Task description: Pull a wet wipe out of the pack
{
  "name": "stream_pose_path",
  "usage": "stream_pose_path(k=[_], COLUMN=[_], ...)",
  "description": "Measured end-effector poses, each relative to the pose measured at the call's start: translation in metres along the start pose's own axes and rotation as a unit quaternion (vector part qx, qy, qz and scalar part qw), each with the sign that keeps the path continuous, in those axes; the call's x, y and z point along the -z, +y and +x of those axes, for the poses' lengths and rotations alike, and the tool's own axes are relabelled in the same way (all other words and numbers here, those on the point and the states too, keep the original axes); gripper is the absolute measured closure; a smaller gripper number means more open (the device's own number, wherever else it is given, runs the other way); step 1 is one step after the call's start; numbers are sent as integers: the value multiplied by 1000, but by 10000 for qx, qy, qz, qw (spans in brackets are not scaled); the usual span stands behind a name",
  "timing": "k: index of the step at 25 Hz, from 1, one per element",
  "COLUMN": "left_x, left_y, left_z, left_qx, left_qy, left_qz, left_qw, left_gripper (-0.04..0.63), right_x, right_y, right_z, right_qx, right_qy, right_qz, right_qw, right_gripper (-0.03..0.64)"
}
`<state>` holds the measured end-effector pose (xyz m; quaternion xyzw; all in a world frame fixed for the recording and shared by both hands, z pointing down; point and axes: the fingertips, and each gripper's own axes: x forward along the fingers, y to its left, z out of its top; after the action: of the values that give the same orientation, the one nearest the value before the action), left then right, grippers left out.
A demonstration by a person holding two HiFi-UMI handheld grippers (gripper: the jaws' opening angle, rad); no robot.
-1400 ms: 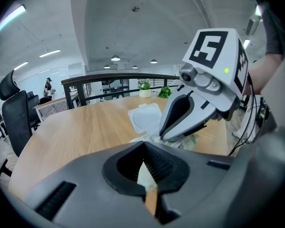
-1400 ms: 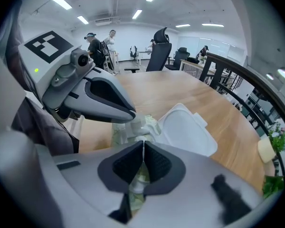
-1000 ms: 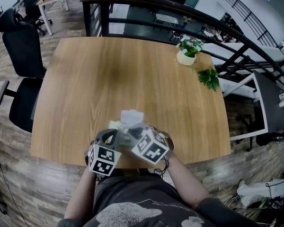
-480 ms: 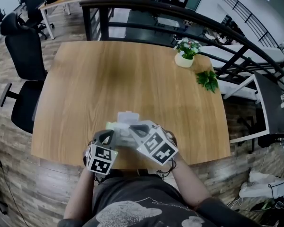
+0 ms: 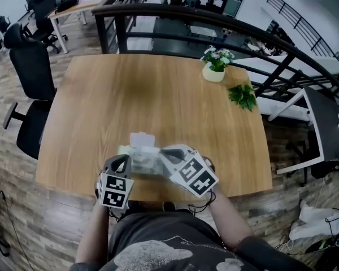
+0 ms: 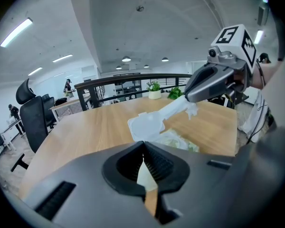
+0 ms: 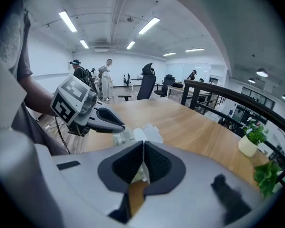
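In the lower middle of the head view, by the bottom edge of the table, is the pack with its lid flipped open. The left gripper is clenched on the pack's edge. The right gripper is clamped on a wet wipe stretched out of the opening.

Grey left tongs and right tongs; dark printed T-shirt.

Pale-green wipe pack is seen nr worktop front edge, white lid flipped open; wipe is stretched taut from opening.
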<state>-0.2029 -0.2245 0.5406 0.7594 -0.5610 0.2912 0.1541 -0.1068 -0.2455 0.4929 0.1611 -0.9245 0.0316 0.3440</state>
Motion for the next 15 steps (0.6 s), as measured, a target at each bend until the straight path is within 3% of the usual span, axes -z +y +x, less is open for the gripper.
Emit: stream_pose_path(k=[6, 15], left_x=[-12, -18], left_y=[-42, -78], left_z=[-8, -32], left_qx=[323, -381], left_qy=[-150, -421], left_qz=[-379, -1077], left_qw=[9986, 9926], left_gripper=[580, 580], right_x=[14, 35], right_y=[-6, -12], right_z=[-24, -46], right_qx=[-62, -377], right_qy=[-255, -559], right_qz=[0, -146], right_qw=[9997, 9976], right_gripper=[589, 589])
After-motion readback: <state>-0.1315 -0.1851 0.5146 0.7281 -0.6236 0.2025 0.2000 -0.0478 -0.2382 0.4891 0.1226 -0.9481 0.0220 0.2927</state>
